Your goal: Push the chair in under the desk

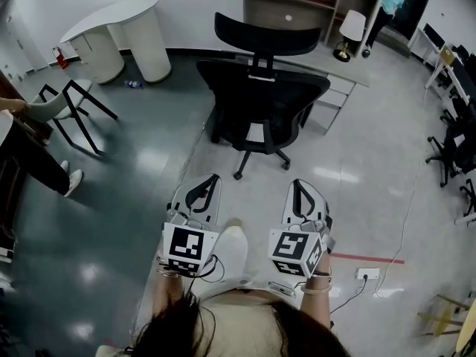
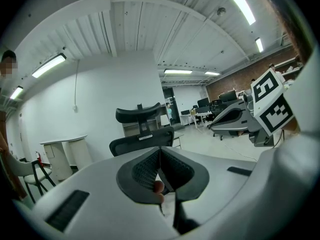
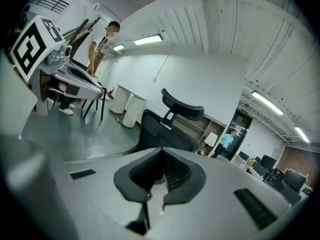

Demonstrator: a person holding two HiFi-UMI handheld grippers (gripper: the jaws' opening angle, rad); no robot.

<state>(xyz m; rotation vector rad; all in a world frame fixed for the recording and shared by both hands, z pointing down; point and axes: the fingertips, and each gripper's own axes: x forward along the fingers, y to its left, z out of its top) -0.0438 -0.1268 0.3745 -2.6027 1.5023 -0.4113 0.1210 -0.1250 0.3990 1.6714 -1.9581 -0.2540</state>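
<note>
A black office chair [image 1: 262, 95] with a headrest stands ahead of me, its back toward me, in front of a grey desk [image 1: 349, 71]. Its wheeled base rests on the floor. My left gripper [image 1: 209, 184] and right gripper [image 1: 300, 188] are side by side a short way before the chair, both shut and holding nothing, neither touching it. The left gripper view shows the chair [image 2: 142, 134] beyond the closed jaws [image 2: 160, 151], and the right gripper view shows the chair [image 3: 167, 129] past its closed jaws [image 3: 161, 154].
A white rounded counter [image 1: 119, 32] stands at the back left. A small black-legged chair [image 1: 71, 106] and a person's leg [image 1: 33, 158] are at the left. Another person [image 1: 387, 10] stands far back right. More office chairs [image 1: 454, 147] line the right edge. A floor socket [image 1: 366, 274] and cable lie nearby.
</note>
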